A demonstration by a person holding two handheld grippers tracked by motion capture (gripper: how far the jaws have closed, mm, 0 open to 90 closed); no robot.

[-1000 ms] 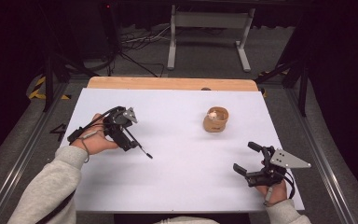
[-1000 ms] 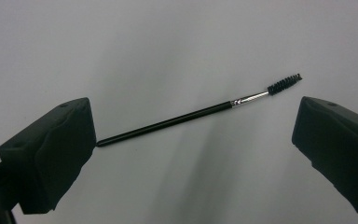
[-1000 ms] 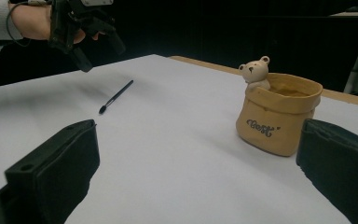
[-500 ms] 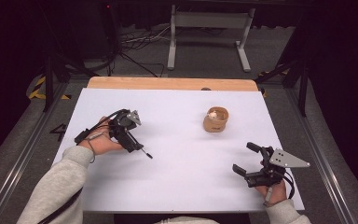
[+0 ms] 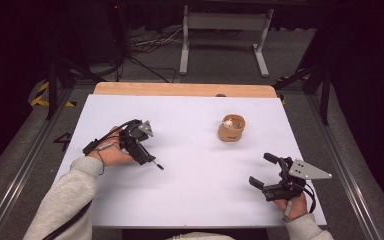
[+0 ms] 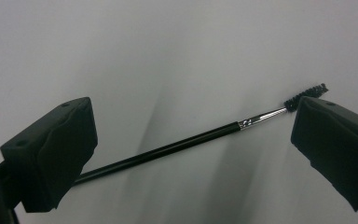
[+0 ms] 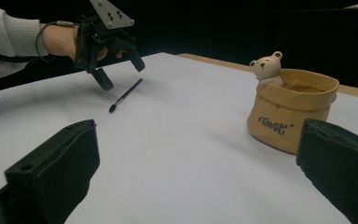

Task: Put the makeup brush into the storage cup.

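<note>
- Left gripper [image 5: 141, 150], jaws wide apart, hovers over the thin black brush [image 6: 177, 145] lying flat on the table [image 5: 190, 190], gripping nothing.
- Right gripper [image 5: 271, 172] gapes unloaded near the right edge.
- Bear pot [image 5: 231, 128] stands farther back, bare tabletop around it.

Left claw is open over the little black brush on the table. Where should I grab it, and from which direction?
Grip the brush on its black handle, near the middle, short of the silver ferrule and bristle tip. It lies flat on the white table, so come straight down from above with the left claw, jaws straddling the thin shaft crosswise; it looks slim, so close fully.
</note>
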